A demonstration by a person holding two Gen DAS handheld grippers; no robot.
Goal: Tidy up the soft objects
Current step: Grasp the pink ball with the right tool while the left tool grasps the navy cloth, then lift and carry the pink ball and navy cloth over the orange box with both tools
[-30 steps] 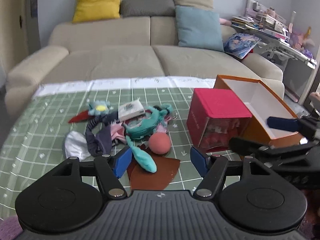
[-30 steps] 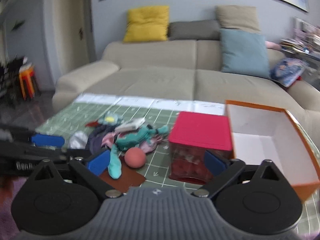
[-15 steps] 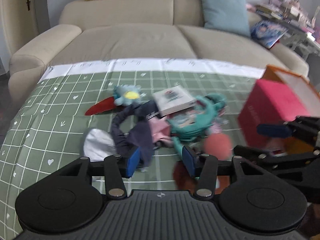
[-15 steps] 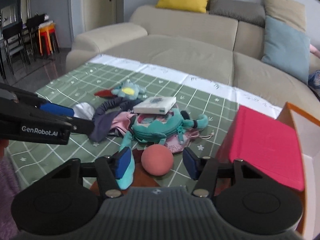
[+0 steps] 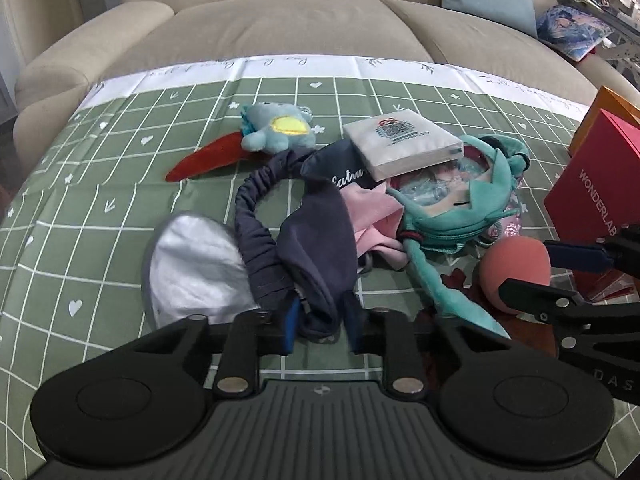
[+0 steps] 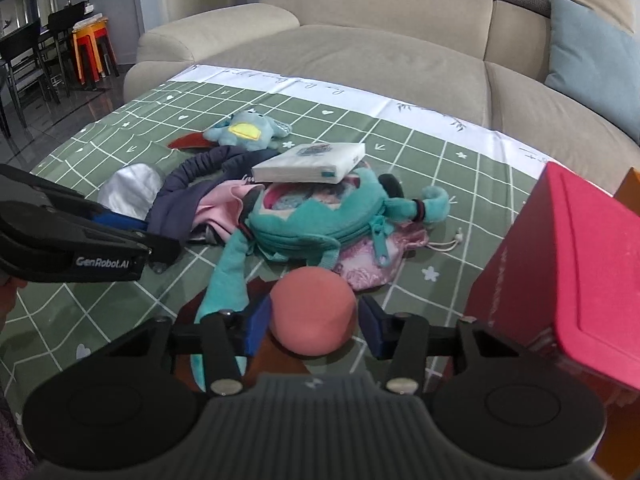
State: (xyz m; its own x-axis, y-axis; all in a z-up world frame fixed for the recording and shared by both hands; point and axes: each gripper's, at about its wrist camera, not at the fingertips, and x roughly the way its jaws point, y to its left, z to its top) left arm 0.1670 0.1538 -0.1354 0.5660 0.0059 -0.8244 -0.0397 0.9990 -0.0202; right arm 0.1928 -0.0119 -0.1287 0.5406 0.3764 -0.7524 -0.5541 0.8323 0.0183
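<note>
Closing left gripper [image 5: 320,322] pinching navy cloth [image 5: 320,248], right gripper [image 6: 314,326] closing around pink ball [image 6: 314,310], red box [image 6: 568,280] near.

Blk tongs [image 5: 322,330], blue pads [image 5: 291,326].

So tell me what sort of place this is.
Most likely a home living room: a beige sofa with cushions sits behind a low table under a green checked cloth, and dining chairs stand farther off.

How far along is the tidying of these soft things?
Nothing looks sorted yet. The left gripper is closing on the navy cloth; the right gripper is closing around the coral foam ball. The blue plush and teal plush pouch remain piled on the green checked cloth.
</note>
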